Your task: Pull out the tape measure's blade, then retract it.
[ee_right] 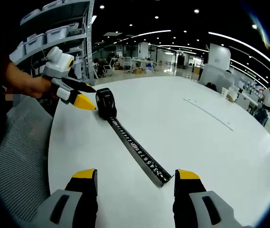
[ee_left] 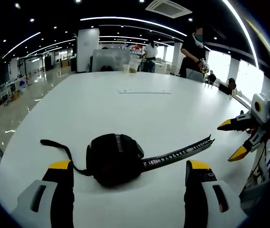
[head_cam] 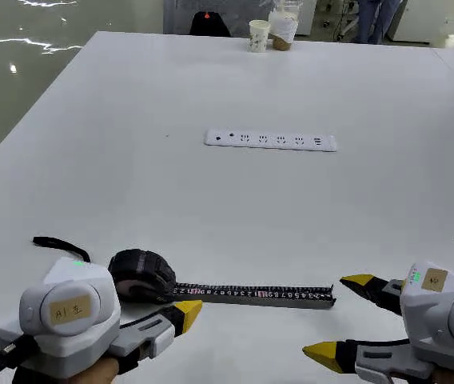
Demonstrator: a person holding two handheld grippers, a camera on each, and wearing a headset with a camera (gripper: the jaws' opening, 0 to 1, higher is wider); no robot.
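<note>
Standing beside the white tabletop point(head_cam: 211, 192), one sees the black tape measure point(head_cam: 141, 274) lying near the person's edge of it. Its blade point(head_cam: 251, 294) is already drawn out and lies flat toward the person's right, and its thin strap point(head_cam: 59, 244) trails off on the other side. The left tongs point(ee_left: 130, 166) are apart. In the left gripper view one yellow tip stands on each side of the case, which looks like a position chosen to hold the case steady. The tips appear to stand just clear of the case, but I cannot be sure of this, because in the head view the gripper's own body covers that place. The right tongs point(head_cam: 339, 316) are also apart and hold nothing. They are near the free end of the blade, and in the right gripper view this end lies between the two tips, so they are well placed either to guide it back or to take it again. Since the blade lies extended with nobody holding it, I judge that the pulling step is finished and the retracting step is what remains. Probably a lock keeps it out, and the case must be gripped before this is released. A white power strip point(head_cam: 271, 140) lies farther up the tabletop, and some paper cups point(head_cam: 259, 34) stand at the far edge, both well apart from the work.
</note>
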